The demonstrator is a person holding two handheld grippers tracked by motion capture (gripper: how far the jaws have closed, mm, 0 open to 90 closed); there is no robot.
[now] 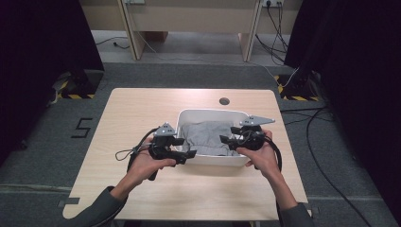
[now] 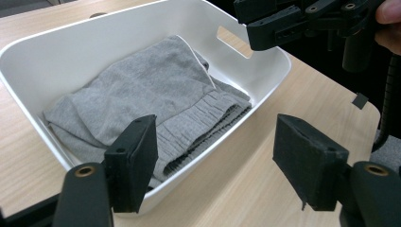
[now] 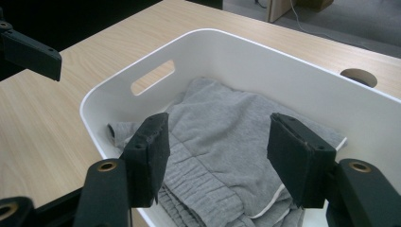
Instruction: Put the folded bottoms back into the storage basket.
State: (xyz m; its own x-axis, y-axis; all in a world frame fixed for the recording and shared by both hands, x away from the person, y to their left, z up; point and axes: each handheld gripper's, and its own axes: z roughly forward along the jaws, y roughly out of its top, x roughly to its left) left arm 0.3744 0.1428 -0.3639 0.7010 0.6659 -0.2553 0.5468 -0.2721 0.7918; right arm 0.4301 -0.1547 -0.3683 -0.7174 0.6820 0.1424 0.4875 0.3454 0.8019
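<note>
The grey garment (image 1: 206, 137) lies folded inside the white tub (image 1: 211, 113), between the two grippers. The left gripper (image 2: 215, 158) hangs just outside the tub's near corner with jaws spread and nothing between them. The right gripper (image 3: 217, 151) hovers above the cloth, jaws likewise apart and clear of it.

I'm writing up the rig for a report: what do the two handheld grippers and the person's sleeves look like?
Both the left gripper and the right gripper are black, angular, each topped by a grey three-cornered plate. Each has two flat black rectangular pads on arms with brass-coloured bushings. A black cable loops from the left one; another trails from the right. The person's sleeves are grey.
</note>
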